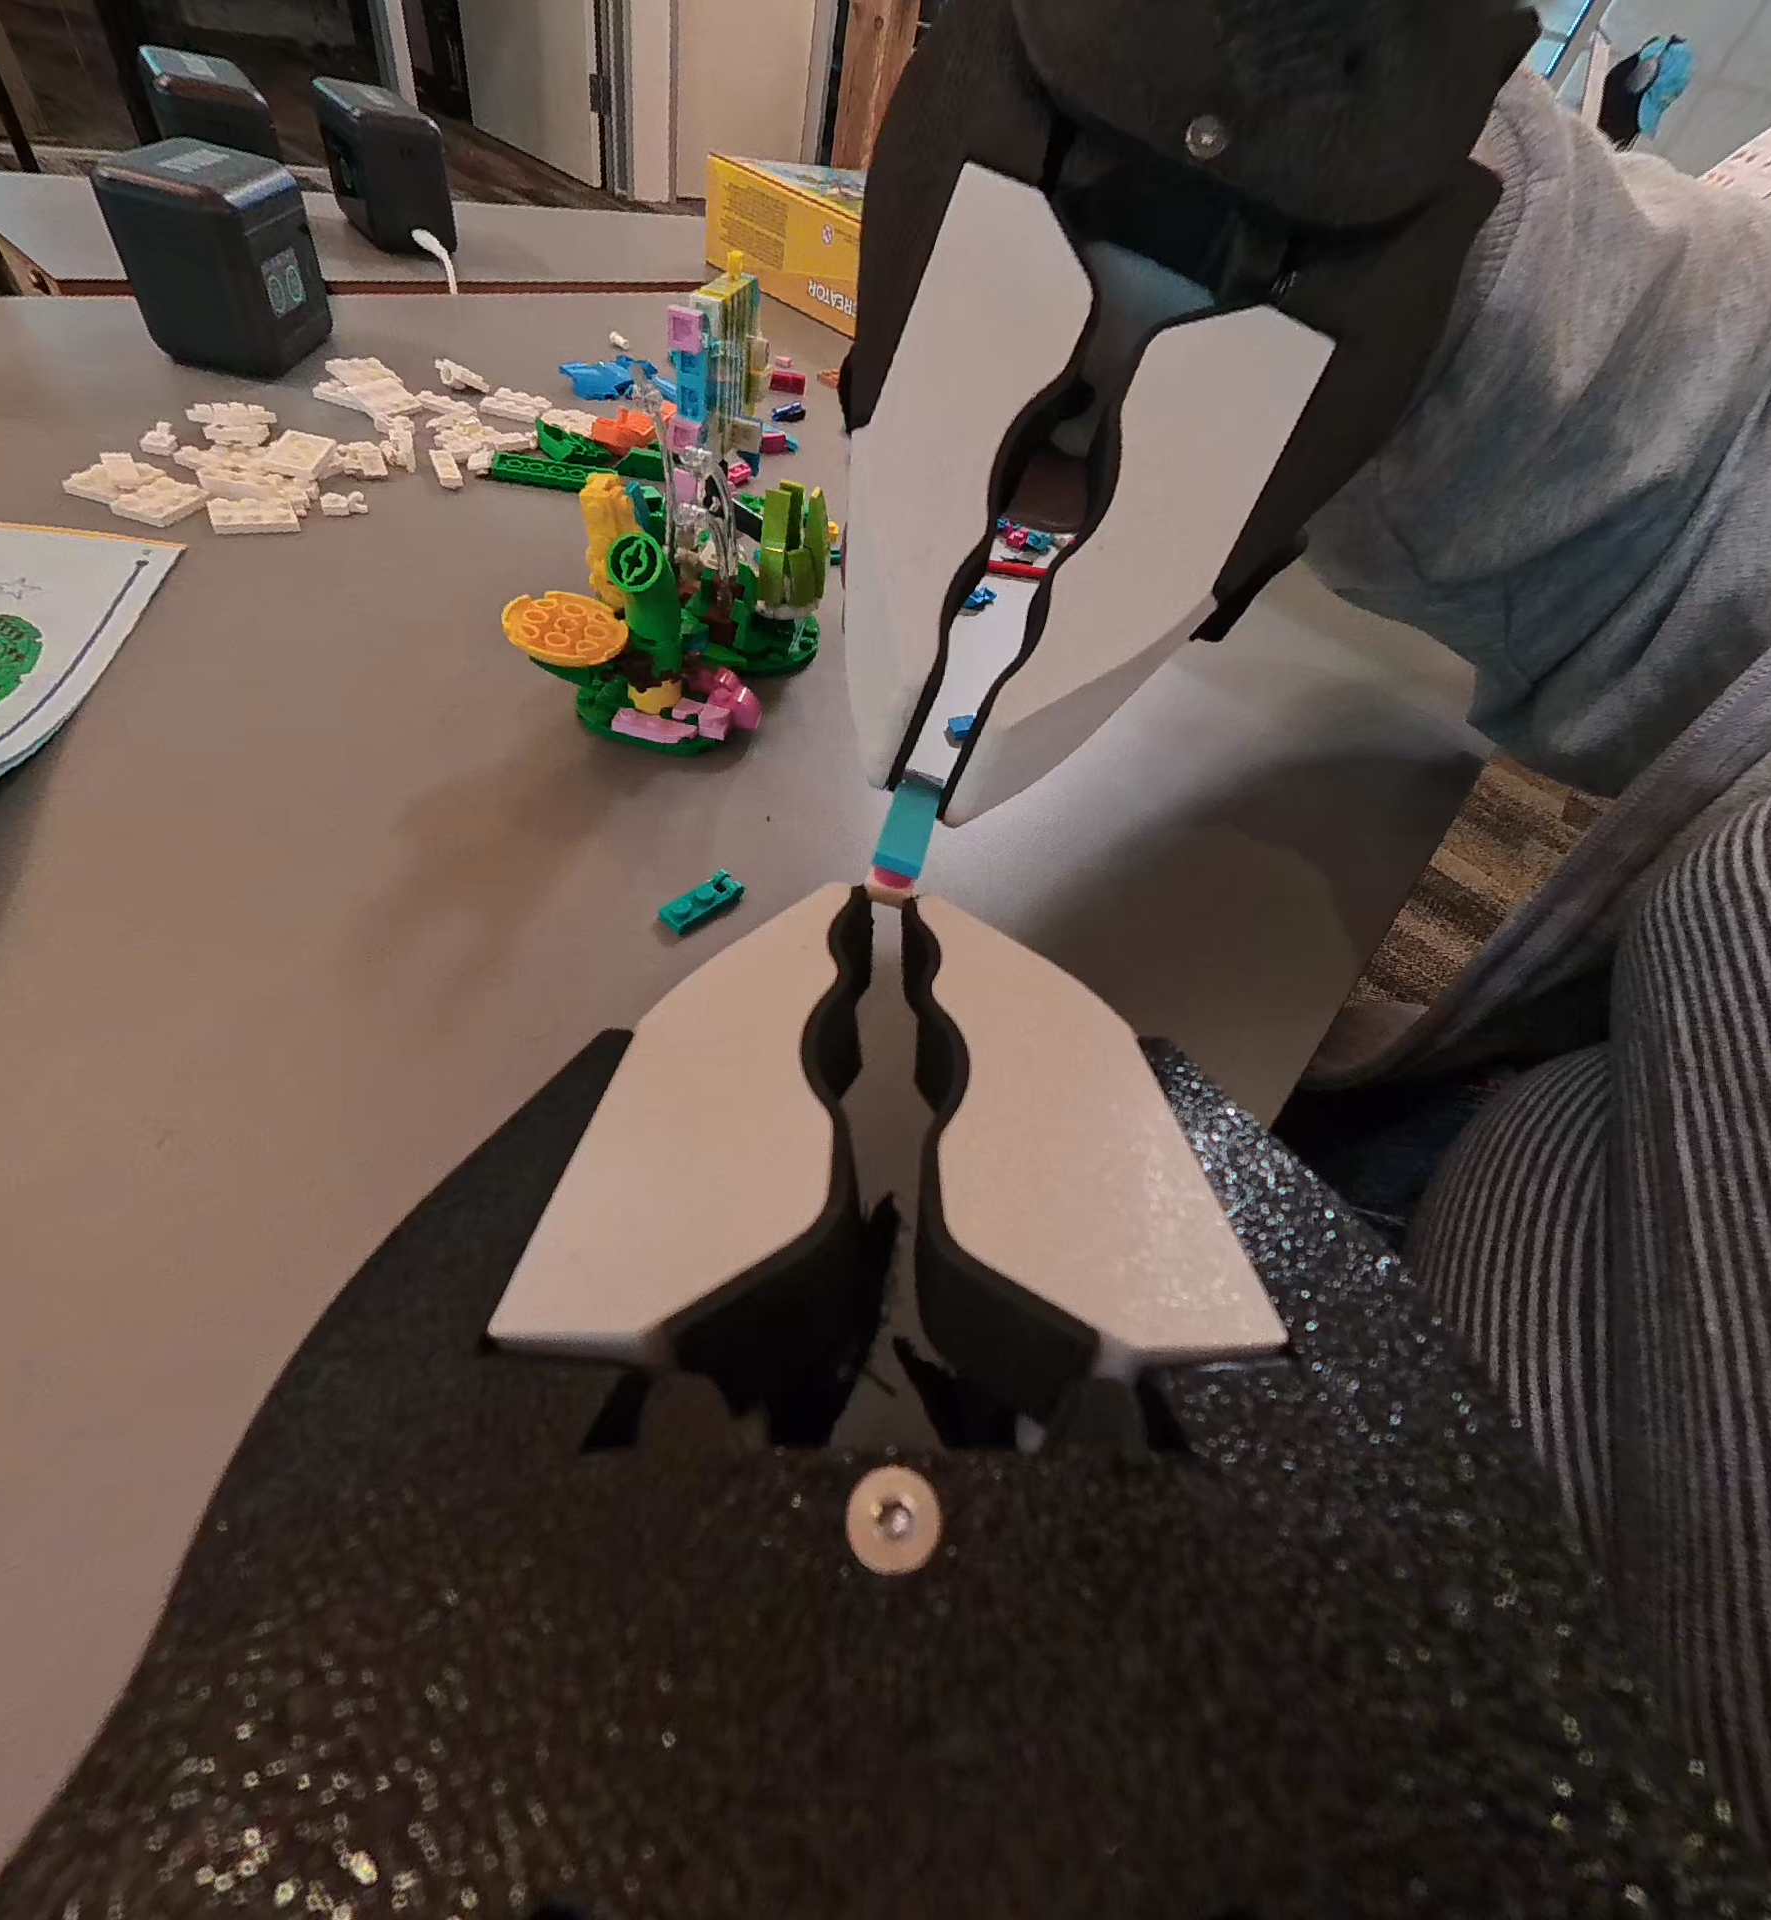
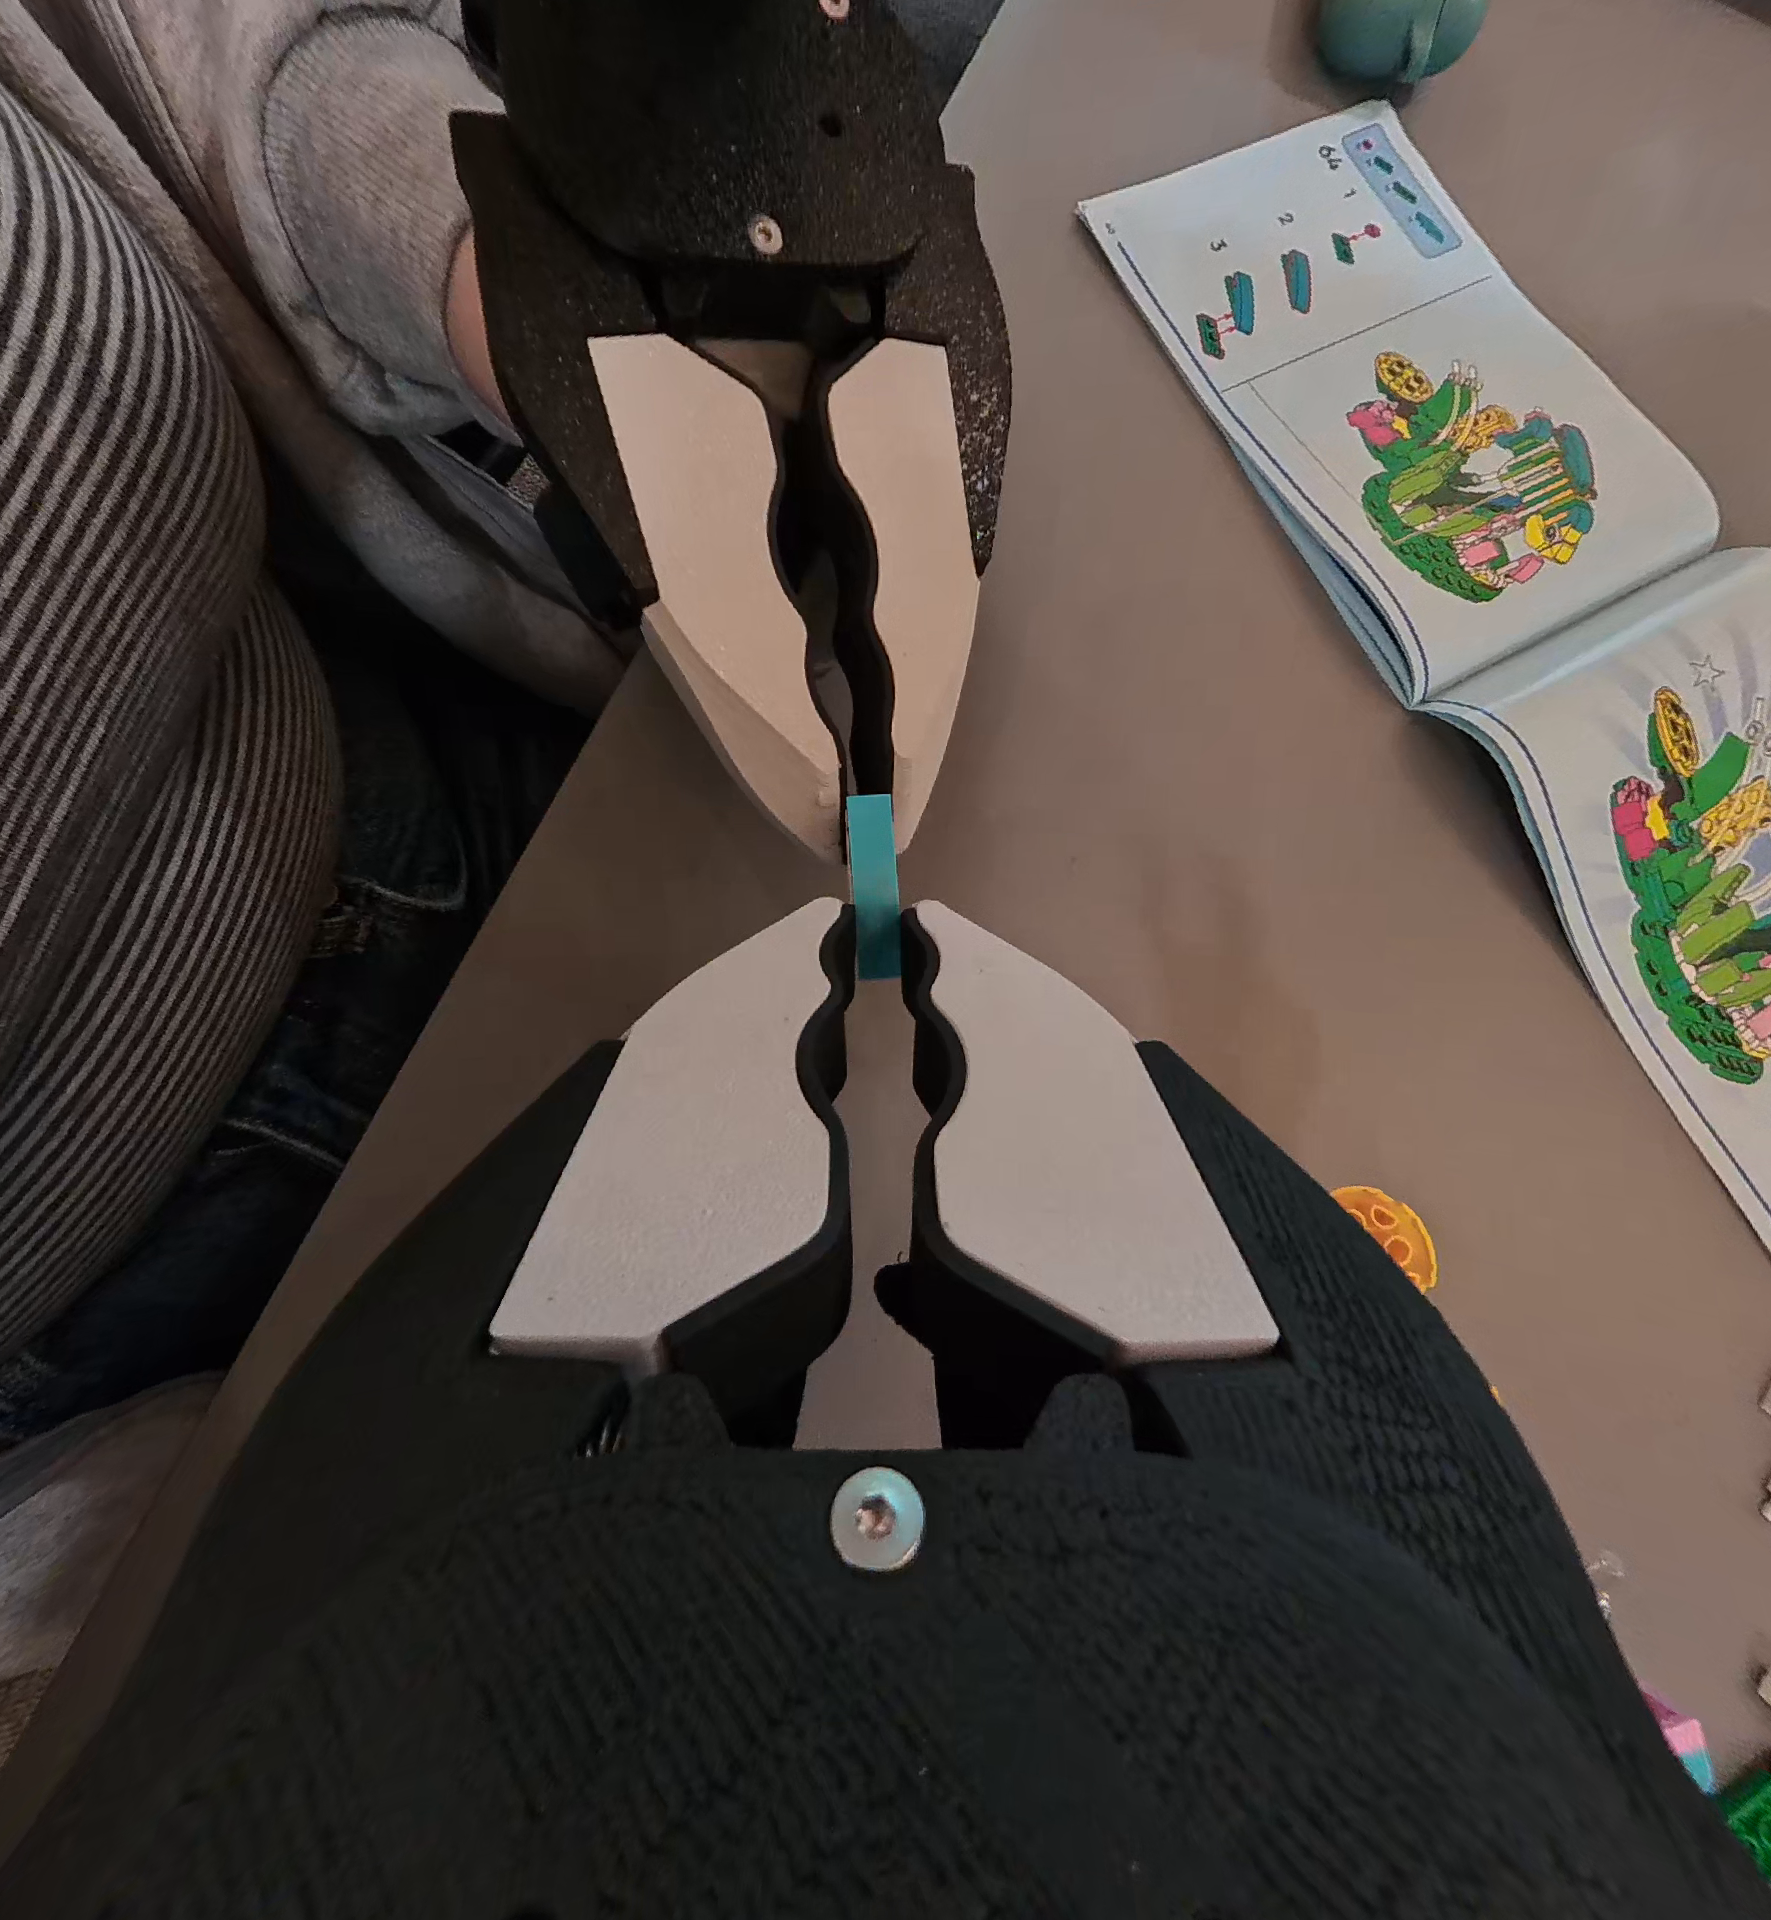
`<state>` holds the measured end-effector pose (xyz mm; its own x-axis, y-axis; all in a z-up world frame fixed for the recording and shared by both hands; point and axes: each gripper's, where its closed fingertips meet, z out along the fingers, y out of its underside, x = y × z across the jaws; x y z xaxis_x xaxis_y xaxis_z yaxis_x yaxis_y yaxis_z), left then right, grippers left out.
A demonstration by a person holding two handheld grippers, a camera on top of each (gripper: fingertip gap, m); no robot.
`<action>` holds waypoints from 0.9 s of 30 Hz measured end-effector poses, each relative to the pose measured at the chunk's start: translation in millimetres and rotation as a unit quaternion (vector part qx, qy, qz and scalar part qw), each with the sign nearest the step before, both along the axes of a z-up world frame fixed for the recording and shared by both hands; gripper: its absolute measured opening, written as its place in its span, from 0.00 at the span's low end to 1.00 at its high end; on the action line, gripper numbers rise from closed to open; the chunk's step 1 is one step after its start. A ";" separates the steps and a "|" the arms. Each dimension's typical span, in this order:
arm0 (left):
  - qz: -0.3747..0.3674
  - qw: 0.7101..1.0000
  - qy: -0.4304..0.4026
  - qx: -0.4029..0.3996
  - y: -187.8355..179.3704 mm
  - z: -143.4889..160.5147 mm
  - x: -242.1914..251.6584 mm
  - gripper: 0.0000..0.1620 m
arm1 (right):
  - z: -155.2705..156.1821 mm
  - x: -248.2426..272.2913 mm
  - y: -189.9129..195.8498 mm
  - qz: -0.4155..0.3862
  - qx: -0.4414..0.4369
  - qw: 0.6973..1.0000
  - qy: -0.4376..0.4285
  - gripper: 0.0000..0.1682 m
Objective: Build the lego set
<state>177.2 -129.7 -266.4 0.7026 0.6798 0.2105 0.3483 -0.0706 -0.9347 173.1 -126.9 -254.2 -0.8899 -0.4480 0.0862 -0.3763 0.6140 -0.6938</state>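
My left gripper point(image 1: 886, 902) is shut on a small pink and white piece point(image 1: 886, 883) at its tips. My right gripper point(image 1: 922, 800) comes down from above, shut on a teal plate point(image 1: 902, 836). The plate's lower end touches the pink piece. In the right wrist view my right gripper point(image 2: 876, 920) holds the teal plate point(image 2: 876, 883) upright, and the left gripper point(image 2: 865, 821) meets it tip to tip from above. The pink piece is hidden there. Both are held above the grey table point(image 1: 341, 987) near its edge.
A green plant model point(image 1: 668, 623) stands behind, with a loose teal plate point(image 1: 699, 902), white bricks point(image 1: 268, 457) and coloured pieces around it. An open instruction booklet point(image 2: 1483, 468) lies on the table. A yellow box point(image 1: 787, 234) and black devices point(image 1: 211, 260) stand at the back. A person's striped clothing point(image 2: 81, 623) is beside the edge.
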 end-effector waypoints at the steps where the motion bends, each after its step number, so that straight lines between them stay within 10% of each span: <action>1: 0.001 1.000 0.000 0.000 -0.3 0.1 -0.1 0.03 | 0.0 0.1 -0.1 -0.001 0.001 1.000 -0.002 0.04; 27: 0.012 1.000 0.005 0.004 -3.6 0.9 -2.7 0.03 | -5.1 -2.0 -4.7 -0.011 0.016 1.000 0.002 0.05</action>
